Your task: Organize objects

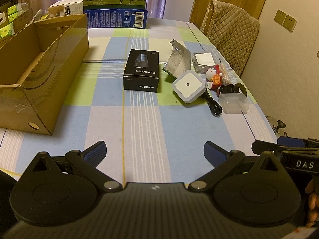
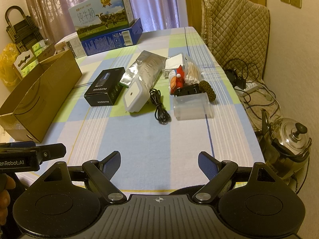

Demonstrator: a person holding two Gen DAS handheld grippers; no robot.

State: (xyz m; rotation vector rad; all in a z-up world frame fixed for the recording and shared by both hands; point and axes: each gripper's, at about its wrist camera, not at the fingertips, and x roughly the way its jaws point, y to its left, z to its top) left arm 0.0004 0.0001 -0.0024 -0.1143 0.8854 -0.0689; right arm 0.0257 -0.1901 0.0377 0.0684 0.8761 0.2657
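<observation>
An open cardboard box stands at the table's left. Mid-table lies a black FLYCO box. To its right are a silver foil bag, a white square night light, a black cable, a red toy figure, a clear plastic tub and a bag of cotton swabs. My left gripper and right gripper hover open over the near table edge, holding nothing.
Milk cartons stand at the table's far end. A padded chair sits on the right. A metal kettle and a power strip with cords lie on the floor at right.
</observation>
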